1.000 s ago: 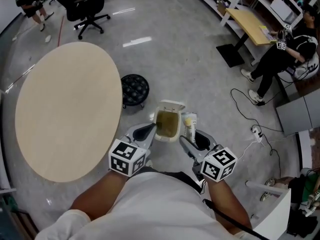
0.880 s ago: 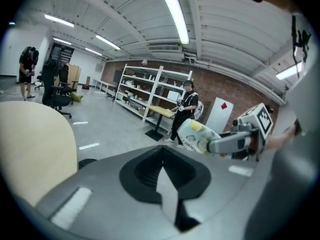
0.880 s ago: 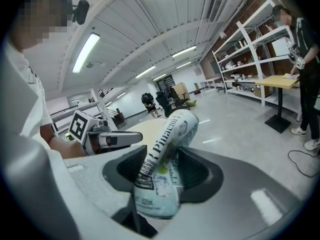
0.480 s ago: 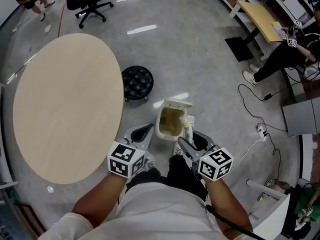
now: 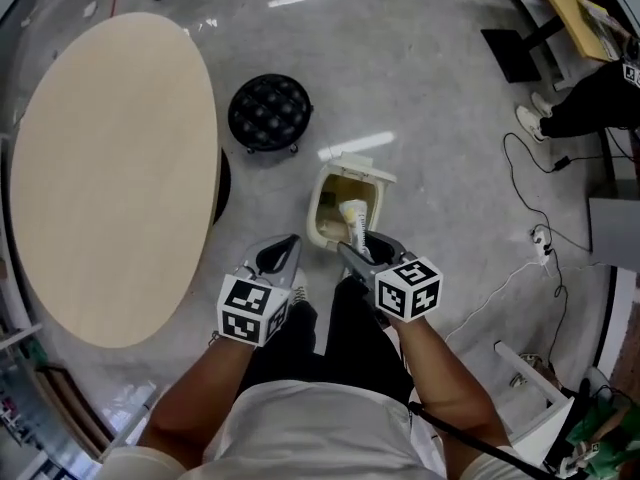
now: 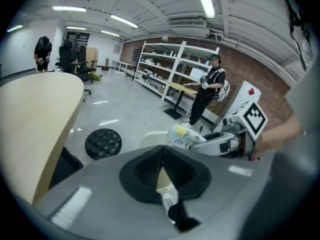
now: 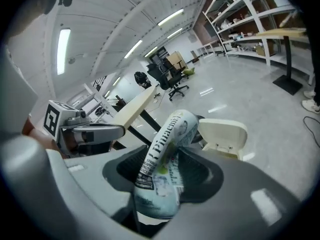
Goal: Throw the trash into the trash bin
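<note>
**One packet hanging over the open bin**

Starting at the right tool: it is gripping a printed packet, jaws pressing on its lower half while the upper half is sticking out past the tips, tilted up and away. From the head view that free end is poking right over the mouth of the trash bin, whose lid is standing flipped back on the far side.

The packet is looking light and soft to me. Its skin is creasing and bulging where the jaws are squeezing, so it is probably giving under pressure rather than resisting. The glossy print is suggesting a slick surface, so a grip low on the body, as now, is risking a slide; a hold nearer the middle would be steadying it better. Nothing about it is looking breakable.

Over on the other side, the left tool is riding with its jaws closed together and nothing between them, hanging just beside the bin's near corner.

Further out, the round worktop is sitting bare to the left, and a black stool is standing on the floor beyond the bin.
</note>
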Motion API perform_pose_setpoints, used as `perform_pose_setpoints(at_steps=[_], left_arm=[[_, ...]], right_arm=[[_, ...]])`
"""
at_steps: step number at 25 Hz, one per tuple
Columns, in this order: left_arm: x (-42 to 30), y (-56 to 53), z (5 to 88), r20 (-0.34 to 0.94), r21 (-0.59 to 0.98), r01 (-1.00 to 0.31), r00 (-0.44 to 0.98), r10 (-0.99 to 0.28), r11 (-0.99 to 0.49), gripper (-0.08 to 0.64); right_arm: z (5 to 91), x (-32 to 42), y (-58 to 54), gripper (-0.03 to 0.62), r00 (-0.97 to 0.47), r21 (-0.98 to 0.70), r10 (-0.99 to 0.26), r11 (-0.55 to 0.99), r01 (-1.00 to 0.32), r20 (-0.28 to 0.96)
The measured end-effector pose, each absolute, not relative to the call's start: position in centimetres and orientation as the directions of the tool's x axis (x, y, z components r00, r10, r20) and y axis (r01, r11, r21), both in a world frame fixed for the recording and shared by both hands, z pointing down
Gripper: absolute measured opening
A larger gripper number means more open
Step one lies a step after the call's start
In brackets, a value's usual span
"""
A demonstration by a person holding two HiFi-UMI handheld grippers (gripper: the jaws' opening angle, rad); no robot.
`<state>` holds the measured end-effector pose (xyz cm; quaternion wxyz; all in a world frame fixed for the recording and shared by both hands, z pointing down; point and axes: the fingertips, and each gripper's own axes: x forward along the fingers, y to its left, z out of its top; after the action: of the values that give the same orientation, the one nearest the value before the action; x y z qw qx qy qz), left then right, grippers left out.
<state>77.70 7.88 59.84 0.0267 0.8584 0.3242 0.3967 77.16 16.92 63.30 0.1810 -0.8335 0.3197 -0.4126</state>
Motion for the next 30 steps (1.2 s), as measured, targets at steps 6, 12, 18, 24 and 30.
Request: perform_pose_setpoints(at_steps=[6, 12, 18, 24, 30], left_arm=[[78.1, 8.8, 64.9, 0.725, 0.276, 0.506, 0.448, 0.523, -0.817, 0.006], [77.5, 10.1, 68.5, 0.763, 0.312, 0.493, 0.38, 0.524, -0.812, 0.006], [77.6, 10.9, 71.4, 0.788, 0.308, 0.49, 0.349, 0.508, -0.815, 0.006], [78.2, 11.7, 73.6, 0.805, 0.302, 0.472, 0.339, 0.486, -0.829, 0.006], [78.5, 12.0, 75.9, 0.811, 0.332, 0.425, 0.327, 0.485, -0.842, 0.006]], right_arm=[[71.0, 76.9, 17.8, 0.196, 0.368, -0.604, -0.678, -0.735, -0.309, 0.636], [77.4, 76.9, 17.8, 0.196, 0.258, -0.631, -0.683, -0.73, -0.262, 0.683], [82.6, 77.5, 18.0, 0.198, 0.18, -0.622, -0.666, -0.743, -0.248, 0.724], [86.6, 78.3, 18.6, 0.199, 0.139, -0.622, -0.653, -0.754, -0.211, 0.744], [91.5, 77.5, 18.3, 0.206, 0.062, -0.592, -0.617, -0.776, -0.219, 0.785]])
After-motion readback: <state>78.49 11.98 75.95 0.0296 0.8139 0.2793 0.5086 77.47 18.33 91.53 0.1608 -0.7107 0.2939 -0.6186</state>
